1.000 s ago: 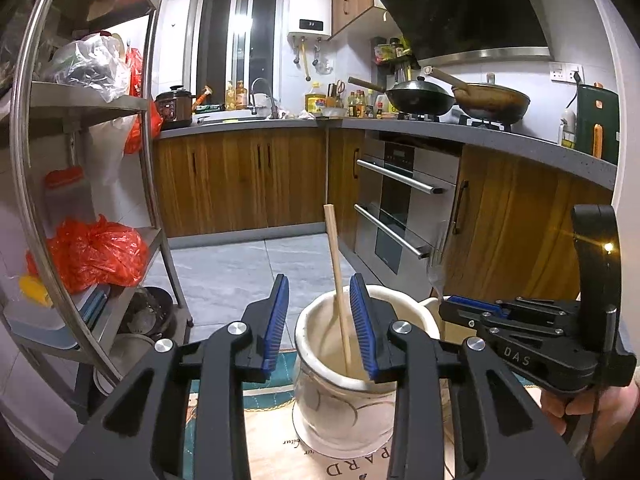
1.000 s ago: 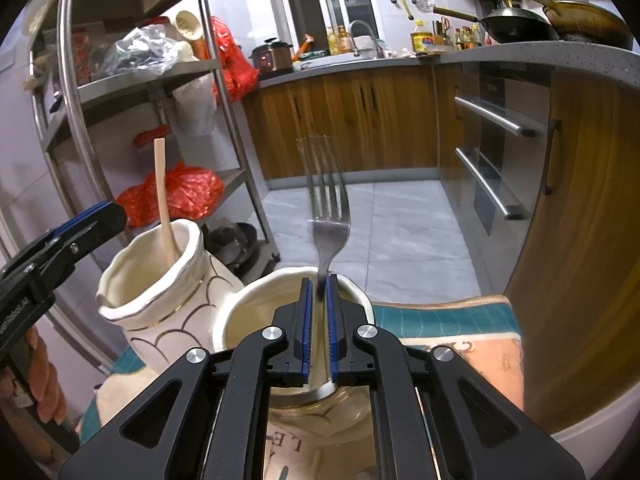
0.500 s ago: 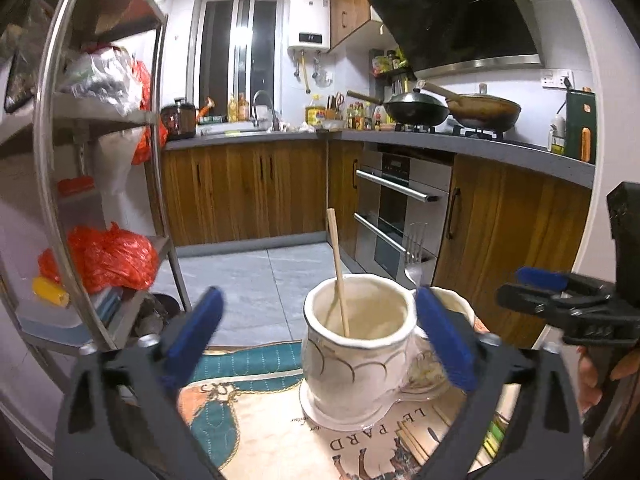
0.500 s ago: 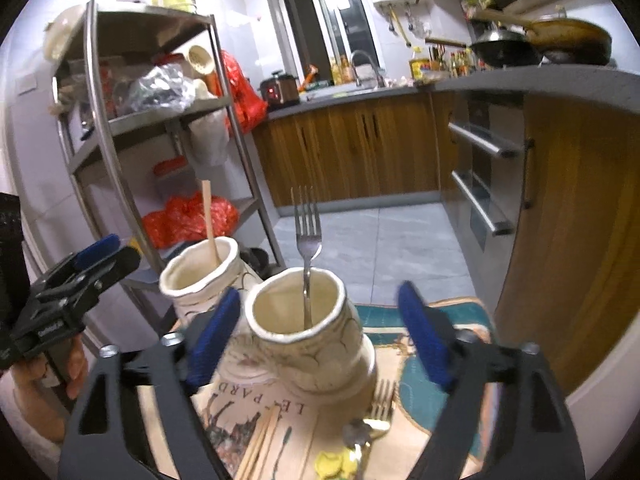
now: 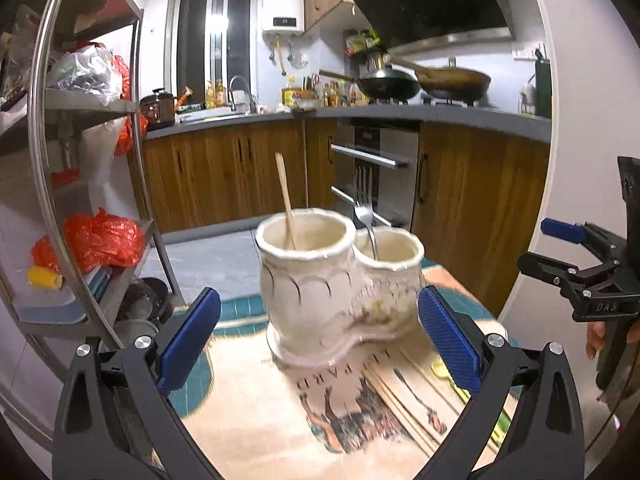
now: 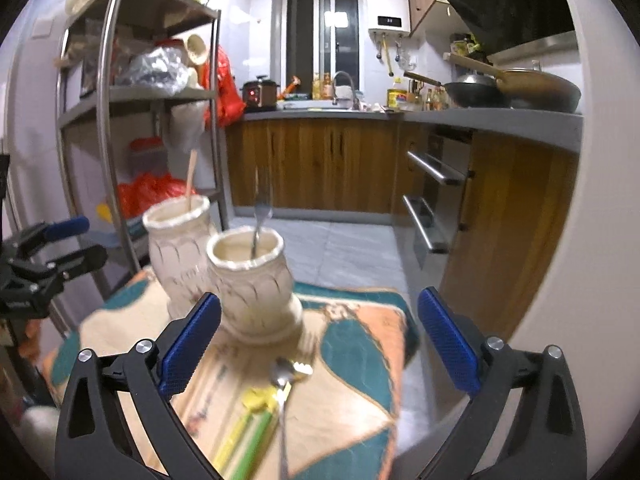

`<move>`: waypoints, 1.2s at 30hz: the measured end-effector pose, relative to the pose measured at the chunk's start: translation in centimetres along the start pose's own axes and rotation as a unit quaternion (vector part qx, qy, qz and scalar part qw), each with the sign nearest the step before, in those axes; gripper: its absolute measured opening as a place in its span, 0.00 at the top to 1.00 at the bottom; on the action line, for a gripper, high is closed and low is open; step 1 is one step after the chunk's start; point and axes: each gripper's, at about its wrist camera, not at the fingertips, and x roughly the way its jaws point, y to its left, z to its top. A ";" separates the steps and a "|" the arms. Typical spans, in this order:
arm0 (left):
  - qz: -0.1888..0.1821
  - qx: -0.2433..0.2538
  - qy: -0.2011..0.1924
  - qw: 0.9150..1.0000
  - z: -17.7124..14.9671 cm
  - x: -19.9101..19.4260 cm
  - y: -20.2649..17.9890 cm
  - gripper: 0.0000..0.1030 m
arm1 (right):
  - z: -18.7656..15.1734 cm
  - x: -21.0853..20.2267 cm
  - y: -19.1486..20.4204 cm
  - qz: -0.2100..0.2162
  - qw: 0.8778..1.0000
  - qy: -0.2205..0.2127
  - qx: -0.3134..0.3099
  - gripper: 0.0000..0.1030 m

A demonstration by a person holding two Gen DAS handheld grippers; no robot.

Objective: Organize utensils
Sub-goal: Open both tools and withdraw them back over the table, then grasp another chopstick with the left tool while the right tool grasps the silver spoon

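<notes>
A cream double-pot utensil holder (image 5: 320, 292) stands on a patterned mat (image 5: 256, 412). A wooden chopstick (image 5: 285, 200) leans in its left pot and a metal fork (image 5: 364, 208) stands in its right pot. My left gripper (image 5: 318, 340) is open and empty, pulled back in front of the holder. My right gripper (image 6: 318, 340) is open and empty too; the holder (image 6: 256, 288) with fork (image 6: 258, 228) and chopstick (image 6: 191, 178) lies ahead. A spoon (image 6: 283, 384) and yellow-green utensils (image 6: 248, 428) lie on the mat between its jaws. More chopsticks (image 5: 404, 404) lie by the left gripper.
A steel shelf rack (image 5: 60, 184) with red bags stands at the left. Wooden cabinets and an oven (image 5: 372, 176) run along the back and right. The right gripper shows at the right edge of the left wrist view (image 5: 576, 276). The mat's far edge (image 6: 360, 296) drops to the tiled floor.
The right gripper let go of the fork, which now stands in the right pot. Both grippers opened wide and drew back from the holder.
</notes>
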 end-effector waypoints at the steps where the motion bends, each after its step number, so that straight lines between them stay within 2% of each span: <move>1: -0.004 0.000 0.007 1.000 -0.4 0.1 -0.2 0.05 | -0.2 0.0 -0.2 0.002 1.000 0.005 -0.001 0.05; 9: -0.024 -0.001 0.083 0.996 -4.2 1.8 -1.7 0.05 | -3.5 0.5 -1.8 0.009 0.997 0.069 0.023 0.05; 14: 0.002 0.000 0.169 0.986 -7.2 4.1 -2.7 0.06 | -5.0 1.0 -1.9 0.012 0.995 0.101 0.016 0.05; 16: 0.003 -0.009 0.189 0.982 -8.1 4.7 -2.8 0.06 | -5.4 1.4 -1.6 0.010 0.993 0.116 0.011 0.05; 21: 0.005 -0.010 0.215 0.977 -9.3 5.4 -3.5 0.06 | -6.7 2.3 -0.9 0.019 0.989 0.148 -0.003 0.05; 26: 0.015 0.006 0.231 0.973 -9.9 5.8 -4.2 0.09 | -7.2 2.8 -0.2 0.020 0.986 0.162 -0.017 0.05; 36: 0.019 -0.006 0.241 0.970 -9.6 6.2 -4.1 0.11 | -7.7 3.3 0.0 0.028 0.983 0.180 -0.020 0.07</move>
